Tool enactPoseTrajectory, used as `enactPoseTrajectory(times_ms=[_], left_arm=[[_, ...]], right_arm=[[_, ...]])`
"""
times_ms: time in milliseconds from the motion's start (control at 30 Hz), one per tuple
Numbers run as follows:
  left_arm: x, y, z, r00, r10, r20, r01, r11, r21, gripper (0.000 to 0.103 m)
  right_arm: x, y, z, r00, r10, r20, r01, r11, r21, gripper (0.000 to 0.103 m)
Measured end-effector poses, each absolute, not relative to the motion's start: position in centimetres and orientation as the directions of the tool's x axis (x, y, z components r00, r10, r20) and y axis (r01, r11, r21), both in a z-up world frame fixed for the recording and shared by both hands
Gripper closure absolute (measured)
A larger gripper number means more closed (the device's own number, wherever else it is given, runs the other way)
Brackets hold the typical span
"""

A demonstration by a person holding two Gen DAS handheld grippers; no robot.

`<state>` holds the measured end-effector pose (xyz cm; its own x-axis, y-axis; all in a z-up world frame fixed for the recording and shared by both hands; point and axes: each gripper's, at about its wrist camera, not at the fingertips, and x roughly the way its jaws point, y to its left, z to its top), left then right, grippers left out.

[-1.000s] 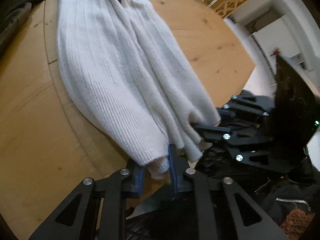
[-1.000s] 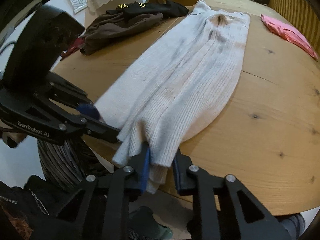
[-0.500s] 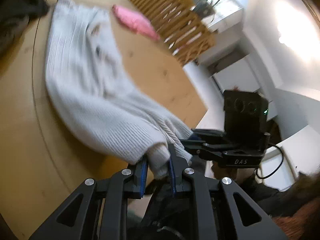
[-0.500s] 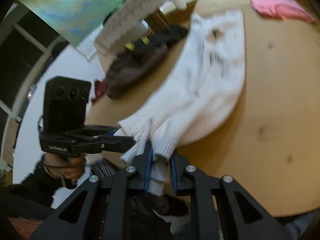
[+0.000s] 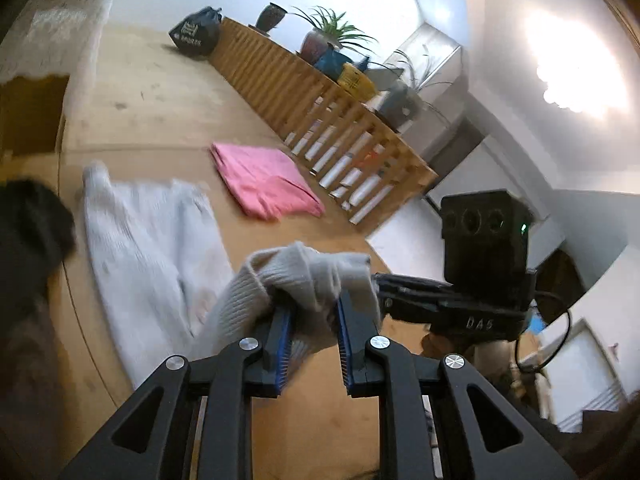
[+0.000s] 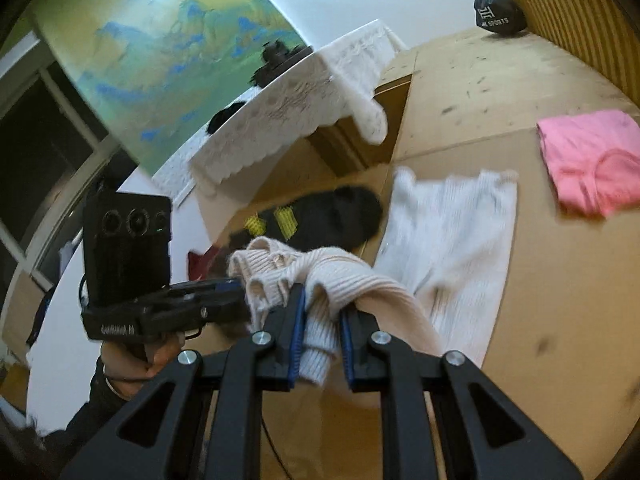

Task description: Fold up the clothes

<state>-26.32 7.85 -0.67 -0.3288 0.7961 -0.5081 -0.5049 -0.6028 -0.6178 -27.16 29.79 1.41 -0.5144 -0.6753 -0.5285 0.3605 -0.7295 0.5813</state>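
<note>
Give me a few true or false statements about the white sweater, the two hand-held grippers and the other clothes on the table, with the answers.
1. Both hand-held grippers clamp the white sweater. True: the left hand-held gripper and the right hand-held gripper each pinch its end.
2. The sweater lies completely flat. False: its gripped end is lifted off the wooden table.
3. A folded pink garment lies on the table. True.
4. The pink garment sits on top of the sweater. False: it lies beside it, apart.
5. The dark garment is held by a gripper. False: it rests on the table.
</note>
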Motion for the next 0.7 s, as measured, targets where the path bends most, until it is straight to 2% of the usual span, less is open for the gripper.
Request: enactPoseTrajectory(times_ms=[333,400,567,600,700], left_arm=[[-40.4,7.5,-6.0,-0.298,0.784,-0.545,-0.413,-0.62,-0.667,0.084],[-43.2,7.6,-7.6,-0.315,0.752,-0.579,-0.402,-0.659,-0.636,0.085],[-47.1,5.7,-11.9,-0.316,0.667,-0.675,-0.26,-0.745,-0.614,0.085],[-47.1,4.8,-11.9,-0.33,0.661,-0.673,-0.24,-0.749,-0.618,0.085],[-45.6,2.7,-10.6,-0.374,0.644,-0.667,-0.238,-0.762,-0.603,0.079]], right_arm=[[-42.3,30.6,-3.9,-0.507,-0.643,-0.573,0.251,-0.747,0.616,0.087],[-44.9,30.9,-5.4,-0.503,-0.632,-0.59,0.218,-0.753,0.621,0.087],[-49.7,31.7,-10.2,-0.395,-0.496,-0.773,0.054,-0.853,0.519,0.084],[-49.6,32.5,-9.9,-0.401,-0.509,-0.762,0.04,-0.84,0.54,0.08],[-49.0,34.8,-8.1,-0.442,-0.548,-0.71,0.031,-0.801,0.598,0.059]])
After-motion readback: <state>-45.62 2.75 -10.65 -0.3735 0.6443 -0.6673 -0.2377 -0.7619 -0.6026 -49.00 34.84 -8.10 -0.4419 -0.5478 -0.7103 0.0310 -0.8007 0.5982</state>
